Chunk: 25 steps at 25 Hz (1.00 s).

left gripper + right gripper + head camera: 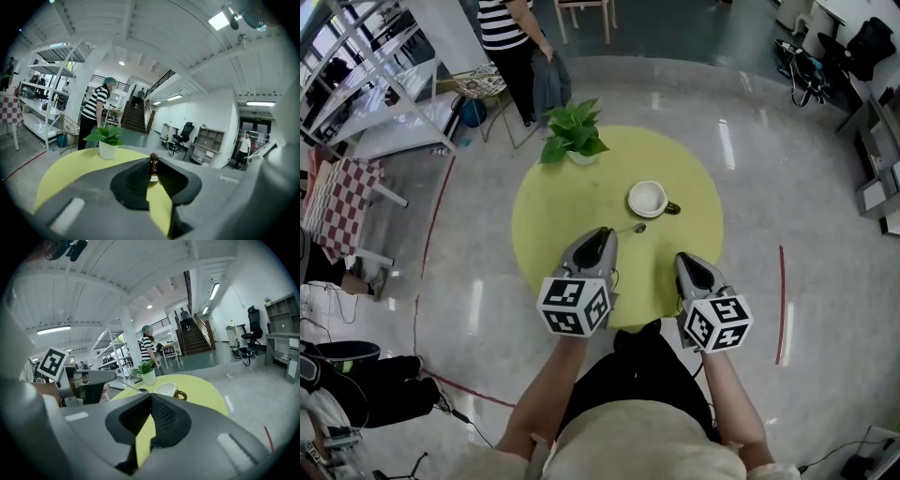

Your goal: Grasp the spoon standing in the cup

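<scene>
My left tongs [605,233] are pinched nearly shut on the spoon [634,229]. It is not standing in the cup [648,199] but sticks out roughly level from my jaw tips. Its bowl points at the cup and lies just beside it, on the near side, above the yellow round table [551,217]. My right tongs [686,259] have their jaws together at the tips with nothing between them, and they sit well apart from the cup on the near right. The spoon looks like thin bright metal, so I judge it light, stiff and slick. It won't bend or break, but a narrow handle like that can twist or slide between the pads. I reckon the best hold is across the flat of the handle, well in from its end, rather than at the very tip. The white cup with its brown handle looks like china, light enough to tip or chip if the spoon knocks it. A good deal is hard to read. The held part of the handle is buried between my pads, so I cannot tell how much of it I have. From my left tongs' own view the spoon shows only as a dark stub seen end-on. I also cannot tell whether its bowl touches the tabletop or hangs clear. The cup's inside looks white and empty, though it is small.
</scene>
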{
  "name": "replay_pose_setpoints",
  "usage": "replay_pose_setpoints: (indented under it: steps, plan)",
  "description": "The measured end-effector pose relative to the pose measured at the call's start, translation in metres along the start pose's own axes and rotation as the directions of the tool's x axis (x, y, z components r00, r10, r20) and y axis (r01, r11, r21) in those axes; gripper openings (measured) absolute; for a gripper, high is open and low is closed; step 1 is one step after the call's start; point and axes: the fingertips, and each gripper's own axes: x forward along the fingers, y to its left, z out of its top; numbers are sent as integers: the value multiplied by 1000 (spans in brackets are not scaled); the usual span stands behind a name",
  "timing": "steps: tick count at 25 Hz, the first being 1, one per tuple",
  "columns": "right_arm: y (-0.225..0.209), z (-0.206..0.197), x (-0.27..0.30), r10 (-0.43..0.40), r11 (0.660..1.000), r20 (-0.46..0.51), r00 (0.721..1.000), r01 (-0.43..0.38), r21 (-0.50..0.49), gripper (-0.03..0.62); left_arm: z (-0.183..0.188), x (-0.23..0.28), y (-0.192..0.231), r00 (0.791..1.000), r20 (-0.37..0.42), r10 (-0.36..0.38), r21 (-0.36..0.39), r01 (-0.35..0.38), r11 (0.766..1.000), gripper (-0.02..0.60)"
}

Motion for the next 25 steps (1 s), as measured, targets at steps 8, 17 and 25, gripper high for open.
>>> replay_pose_setpoints:
  steps: [8, 17, 25]
  plan:
    - [15, -4, -12, 3, 1000, 0, 1000, -3, -17, 0, -10, -22, -3, 1000, -15, 2, 8, -2, 1000, 44]
    - [29, -12, -21, 10, 999, 3, 1000, -10, -46, 0, -25, -42, -5, 1000, -27, 0, 22, 0, 1000, 44]
    - [35, -13, -32, 4, 998, 17, 1000, -2, -59, -1, -32, -53, -10, 999, -37, -5, 29, 6, 1000, 44]
